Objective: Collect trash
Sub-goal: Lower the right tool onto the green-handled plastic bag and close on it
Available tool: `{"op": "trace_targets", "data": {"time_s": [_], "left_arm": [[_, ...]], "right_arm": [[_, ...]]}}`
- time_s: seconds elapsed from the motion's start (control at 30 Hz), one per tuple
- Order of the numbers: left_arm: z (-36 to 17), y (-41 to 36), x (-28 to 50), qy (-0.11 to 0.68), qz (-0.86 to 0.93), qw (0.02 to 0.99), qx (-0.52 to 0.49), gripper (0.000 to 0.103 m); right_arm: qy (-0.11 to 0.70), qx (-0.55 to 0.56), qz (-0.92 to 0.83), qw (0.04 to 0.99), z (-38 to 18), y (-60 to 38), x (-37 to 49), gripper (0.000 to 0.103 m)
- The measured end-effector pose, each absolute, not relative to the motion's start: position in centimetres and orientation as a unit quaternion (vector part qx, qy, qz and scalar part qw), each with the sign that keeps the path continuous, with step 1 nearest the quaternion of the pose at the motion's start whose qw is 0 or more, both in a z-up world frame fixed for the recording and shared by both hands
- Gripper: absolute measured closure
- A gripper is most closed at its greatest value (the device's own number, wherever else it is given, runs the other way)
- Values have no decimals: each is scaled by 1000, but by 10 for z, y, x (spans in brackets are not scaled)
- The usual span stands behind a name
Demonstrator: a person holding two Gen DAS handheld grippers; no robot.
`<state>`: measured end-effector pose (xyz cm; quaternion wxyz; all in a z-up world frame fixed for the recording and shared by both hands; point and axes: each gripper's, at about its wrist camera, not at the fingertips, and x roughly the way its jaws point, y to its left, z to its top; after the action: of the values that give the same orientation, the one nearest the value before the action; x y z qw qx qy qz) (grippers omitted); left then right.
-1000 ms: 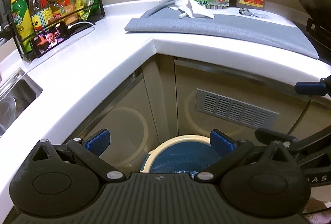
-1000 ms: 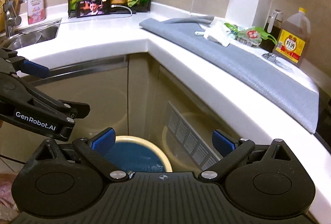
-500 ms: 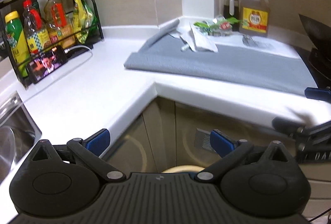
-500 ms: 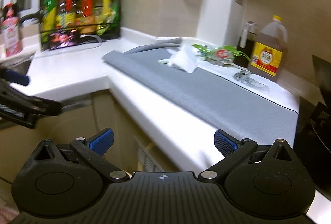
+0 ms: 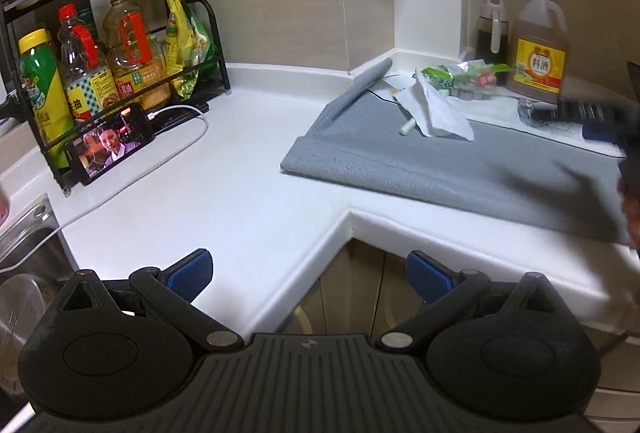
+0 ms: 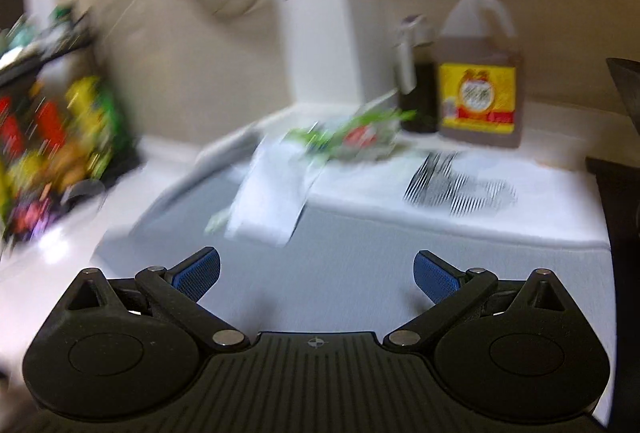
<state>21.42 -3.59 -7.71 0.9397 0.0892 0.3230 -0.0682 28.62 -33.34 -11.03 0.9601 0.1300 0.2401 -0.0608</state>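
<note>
Tongs (image 6: 316, 275) agape above grey mat (image 6: 360, 253)

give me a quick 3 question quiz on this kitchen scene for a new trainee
1. True or false: the left gripper is shut on the crumpled white paper.
2. What does the white paper lie on? A) the grey mat B) the sink C) the rack
3. Fill in: the jug with the yellow label has a ___ cap.

Key
1. False: its jaws stand apart and hold nothing.
2. A
3. yellow
</note>
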Motion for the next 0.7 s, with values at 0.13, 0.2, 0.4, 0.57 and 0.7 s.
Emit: {"op": "trace_targets", "data": {"time_s": [0.13, 0.2, 0.4, 0.57, 0.7], "left_arm": [[-73, -39, 232, 321, -70, 940, 90, 0], [-74, -40, 240, 325, -72, 939, 89, 0], [-89, -37, 261, 344, -66, 932, 91, 0], [-100, -33, 272, 359, -57, 926, 102, 0], [-101, -36, 279, 358, -57, 926, 106, 0]], "right_arm": [[199, 233, -97, 947, -108, -370, 336, 0], [192, 274, -110, 936, -114, -382, 363, 0], [165, 417, -130, 884, -147, -413, 429, 0], [140, 521, -185, 822, -166, -442, 466, 0], [161, 516, -161, 826, -173, -453, 488, 52]]}}
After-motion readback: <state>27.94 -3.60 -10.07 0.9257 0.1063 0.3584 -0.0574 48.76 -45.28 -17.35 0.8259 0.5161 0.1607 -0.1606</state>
